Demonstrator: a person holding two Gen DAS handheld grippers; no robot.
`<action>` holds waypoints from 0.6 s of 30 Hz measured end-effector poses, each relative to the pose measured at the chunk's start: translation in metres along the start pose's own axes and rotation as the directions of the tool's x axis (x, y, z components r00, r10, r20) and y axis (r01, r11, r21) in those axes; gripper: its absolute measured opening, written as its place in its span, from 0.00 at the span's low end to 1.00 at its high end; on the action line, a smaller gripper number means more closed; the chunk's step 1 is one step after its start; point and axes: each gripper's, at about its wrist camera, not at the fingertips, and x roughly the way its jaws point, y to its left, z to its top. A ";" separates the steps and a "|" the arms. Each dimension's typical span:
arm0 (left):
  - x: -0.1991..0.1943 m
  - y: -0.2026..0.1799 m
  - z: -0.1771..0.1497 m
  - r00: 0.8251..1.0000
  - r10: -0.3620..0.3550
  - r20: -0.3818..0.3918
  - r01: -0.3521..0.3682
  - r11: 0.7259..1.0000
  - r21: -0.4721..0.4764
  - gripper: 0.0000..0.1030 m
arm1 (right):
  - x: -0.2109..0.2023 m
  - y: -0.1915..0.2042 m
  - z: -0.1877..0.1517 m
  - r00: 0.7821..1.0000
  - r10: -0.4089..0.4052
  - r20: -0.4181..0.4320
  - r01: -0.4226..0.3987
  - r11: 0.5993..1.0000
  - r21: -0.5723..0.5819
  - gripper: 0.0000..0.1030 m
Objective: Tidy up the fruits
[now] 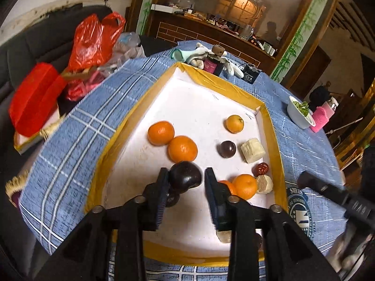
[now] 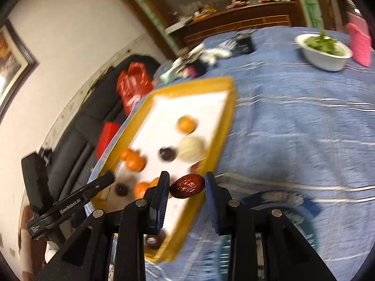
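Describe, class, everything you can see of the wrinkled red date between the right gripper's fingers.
The wrinkled red date is a small oval fruit with glossy, deeply creased, dark reddish-brown skin. It lies lengthwise across the right gripper, its ends meeting the two dark blue finger pads; it looks pinched and lifted. Behind it, blurred, lies the near corner of the yellow-rimmed white tray. No stem shows.

Motion-blurred tray (image 2: pixel 225 107); fruit (image 1: pixel 223 236) behind tongs.
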 end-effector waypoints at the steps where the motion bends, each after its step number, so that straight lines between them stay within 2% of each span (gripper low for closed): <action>1: -0.002 0.004 -0.001 1.000 -0.009 0.010 0.009 1.000 -0.008 0.47 | 0.007 0.008 -0.004 1.000 -0.003 -0.013 0.003 1.000 -0.011 0.33; 2: -0.005 0.005 -0.002 1.000 -0.015 0.020 0.015 1.000 -0.014 0.55 | 0.012 0.012 -0.006 1.000 -0.009 -0.023 0.009 1.000 -0.020 0.33; 4: -0.014 0.009 -0.004 0.999 -0.028 0.045 0.029 0.999 -0.026 0.59 | 0.022 0.021 -0.012 0.999 -0.033 -0.037 0.031 0.999 -0.044 0.33; 5: -0.017 0.009 -0.003 0.998 -0.033 0.053 0.034 0.999 -0.032 0.61 | 0.024 0.023 -0.014 0.998 -0.045 -0.037 0.043 0.998 -0.050 0.36; 7: -0.022 0.013 -0.004 0.997 -0.042 0.070 0.045 0.998 -0.044 0.65 | 0.025 0.027 -0.015 0.998 -0.053 -0.025 0.051 0.997 -0.058 0.46; 9: -0.027 0.014 -0.005 0.995 -0.044 0.084 0.048 0.998 -0.047 0.66 | 0.021 0.031 -0.015 0.998 -0.062 -0.004 0.061 0.996 -0.070 0.65; 10: -0.029 0.014 -0.005 0.995 -0.042 0.090 0.046 0.998 -0.047 0.66 | 0.018 0.034 -0.016 0.997 -0.078 0.012 0.078 0.994 -0.079 0.67; 14: -0.039 0.008 -0.007 0.992 -0.030 0.119 0.034 0.999 -0.031 0.67 | -0.002 0.043 -0.020 0.988 -0.124 0.088 0.133 0.985 -0.108 0.68; 18: -0.048 -0.007 -0.009 0.987 0.007 0.161 -0.009 1.000 0.014 0.72 | -0.026 0.040 -0.030 0.965 -0.196 0.174 0.213 0.973 -0.084 0.73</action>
